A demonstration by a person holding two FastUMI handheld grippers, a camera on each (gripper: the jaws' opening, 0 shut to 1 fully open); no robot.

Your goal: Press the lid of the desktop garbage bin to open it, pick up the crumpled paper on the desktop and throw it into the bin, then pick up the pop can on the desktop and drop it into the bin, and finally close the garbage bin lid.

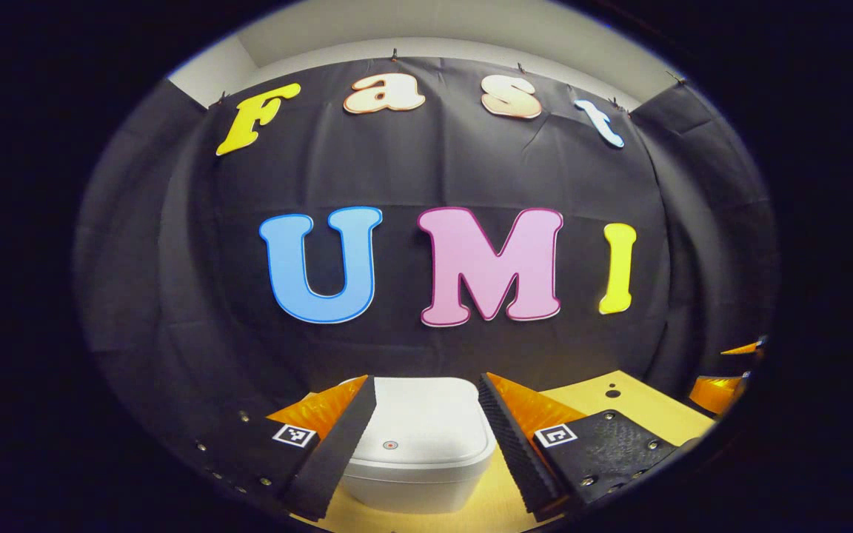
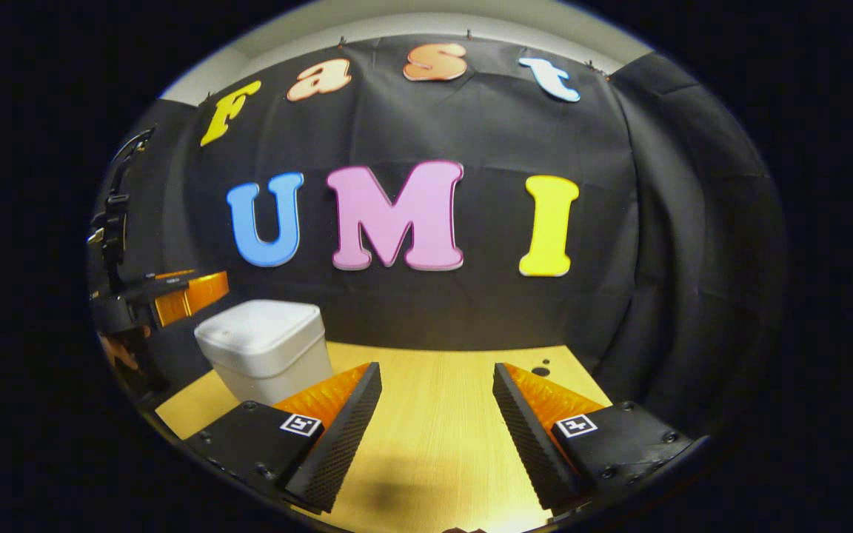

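Two grippers were in the booth, and both had their fingers spread apart with nothing held. Biggest was the wooden bench (image 2: 434,414), which ran out flat in front of the right gripper (image 2: 435,437). On it stood the white garbage bin (image 1: 419,444), right ahead of the left gripper (image 1: 426,444) and between its two fingers. Those fingers sat on each side of the bin, but I could not tell if they touched it. From the right gripper the bin was off to its left and farther out. The lid (image 1: 426,414) was down flat on the bin, so I think the first step, pressing it open, was not done yet. A small round button (image 1: 390,446) sat near the front edge of the lid, close to the left gripper. Smallest was a dark little hole (image 2: 541,370) in the bench, far out past the right gripper's right finger.

What could go wrong? The bin looked light. A push that came from the side and not from above could make it slide or tip. A finger that missed the button might leave the lid shut.
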